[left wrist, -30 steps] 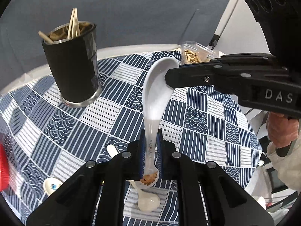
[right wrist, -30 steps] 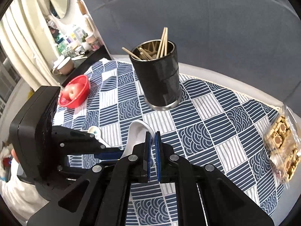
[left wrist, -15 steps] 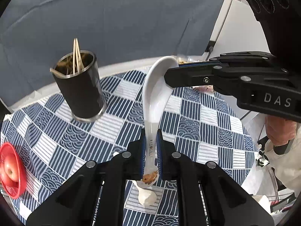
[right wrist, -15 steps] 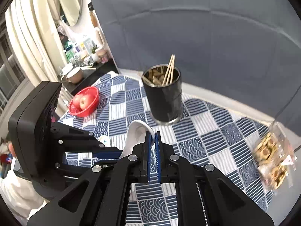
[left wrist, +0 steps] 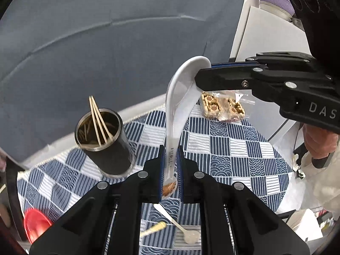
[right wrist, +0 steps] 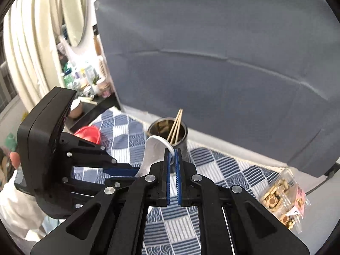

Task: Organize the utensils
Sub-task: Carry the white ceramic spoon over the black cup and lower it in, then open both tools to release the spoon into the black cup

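A white ceramic spoon (left wrist: 178, 106) hangs in the air above the table, held at both ends. My left gripper (left wrist: 170, 150) is shut on its handle, whose decorated tip shows between the pads. My right gripper (left wrist: 201, 78) comes in from the right and is shut on the rim of the spoon's bowl. In the right wrist view the right gripper (right wrist: 173, 150) pinches the spoon (right wrist: 153, 148) rim, with the left gripper (right wrist: 136, 171) on the left. Below and behind stands a black metal-rimmed utensil cup (left wrist: 110, 148) (right wrist: 184, 146) holding wooden chopsticks (left wrist: 96, 119) (right wrist: 175, 125).
A blue-and-white patterned tablecloth (left wrist: 233, 148) covers the round table. On it lie a small clear spoon (left wrist: 180, 226), a pale utensil (left wrist: 153, 230), a snack bag (left wrist: 223, 108) (right wrist: 280, 199) and a red bowl (left wrist: 35, 223) (right wrist: 89, 133). A grey backdrop rises behind. A person's hand (left wrist: 316, 142) grips the right tool.
Both grippers have risen together with the spoon held between them. The table, cup and snack bag now sit lower and farther off in both views.
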The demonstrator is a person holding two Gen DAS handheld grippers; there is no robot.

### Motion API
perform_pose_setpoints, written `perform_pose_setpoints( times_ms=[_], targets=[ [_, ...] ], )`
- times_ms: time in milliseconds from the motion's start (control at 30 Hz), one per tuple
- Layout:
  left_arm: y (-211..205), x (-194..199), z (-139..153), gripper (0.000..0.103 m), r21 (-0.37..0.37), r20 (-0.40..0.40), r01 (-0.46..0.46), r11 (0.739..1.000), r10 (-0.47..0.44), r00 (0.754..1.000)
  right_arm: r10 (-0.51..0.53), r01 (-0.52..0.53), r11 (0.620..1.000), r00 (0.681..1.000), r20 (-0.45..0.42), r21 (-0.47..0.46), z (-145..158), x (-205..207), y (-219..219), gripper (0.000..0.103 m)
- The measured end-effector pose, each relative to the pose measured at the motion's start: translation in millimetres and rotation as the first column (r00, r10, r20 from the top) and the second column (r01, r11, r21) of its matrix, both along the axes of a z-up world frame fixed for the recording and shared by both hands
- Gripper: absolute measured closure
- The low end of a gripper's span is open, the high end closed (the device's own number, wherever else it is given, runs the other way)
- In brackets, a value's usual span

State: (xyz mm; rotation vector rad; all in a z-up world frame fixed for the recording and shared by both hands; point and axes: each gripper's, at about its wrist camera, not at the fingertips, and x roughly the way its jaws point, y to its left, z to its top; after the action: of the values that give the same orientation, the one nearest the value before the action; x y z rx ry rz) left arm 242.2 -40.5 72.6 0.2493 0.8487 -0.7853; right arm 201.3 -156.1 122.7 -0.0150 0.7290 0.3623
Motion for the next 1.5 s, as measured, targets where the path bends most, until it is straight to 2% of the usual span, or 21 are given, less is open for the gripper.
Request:
perform_pose_setpoints(
  times_ms=[233,433,833,1067,1167,1333,1367,1433,1467,1500],
  targets=[
    [13,37,13,0.092,-0.026,0.023,0.078,0.997,-0.078,0.997,-0.072,0.072,0.997,0.997,0.022,-0.010,17,31,16,0.098],
    [26,71,13,0.092,-0.051,0.036,0.149,0.987,-0.147,0.988,-0.130,0.131,0.991,0.991,0.028,-0.026,19,59,31,0.098],
    [41,131,-24,0.091,-0.052,0.011,0.254,0.966,-0.254,0.967,-0.206,0.205,0.978,0.978,-0.032,-0.042,-13,114,54,0.098],
    [42,144,-43,0.091,-0.057,-0.009,0.282,0.958,-0.283,0.959,-0.227,0.224,0.973,0.973,-0.052,-0.050,-29,125,60,0.098],
    [40,149,-52,0.091,-0.065,-0.041,0.292,0.954,-0.295,0.955,-0.239,0.236,0.970,0.969,-0.068,-0.051,-38,129,61,0.098],
    [39,150,-61,0.091,-0.078,-0.050,0.297,0.952,-0.301,0.952,-0.258,0.256,0.966,0.964,-0.064,-0.025,-47,129,58,0.097],
    [39,150,-62,0.089,-0.077,-0.045,0.292,0.953,-0.296,0.954,-0.251,0.251,0.968,0.966,-0.066,-0.013,-48,129,58,0.096],
    [42,147,-62,0.049,-0.062,-0.011,0.276,0.959,-0.277,0.961,-0.262,0.262,0.965,0.963,-0.068,-0.003,-49,129,58,0.093],
    [46,145,-60,0.042,-0.067,0.002,0.269,0.961,-0.270,0.963,-0.282,0.282,0.959,0.957,-0.065,-0.008,-48,128,57,0.084],
    [50,143,-58,0.039,-0.079,0.007,0.267,0.960,-0.267,0.964,-0.300,0.300,0.954,0.952,-0.062,-0.003,-47,127,54,0.068]
  ],
)
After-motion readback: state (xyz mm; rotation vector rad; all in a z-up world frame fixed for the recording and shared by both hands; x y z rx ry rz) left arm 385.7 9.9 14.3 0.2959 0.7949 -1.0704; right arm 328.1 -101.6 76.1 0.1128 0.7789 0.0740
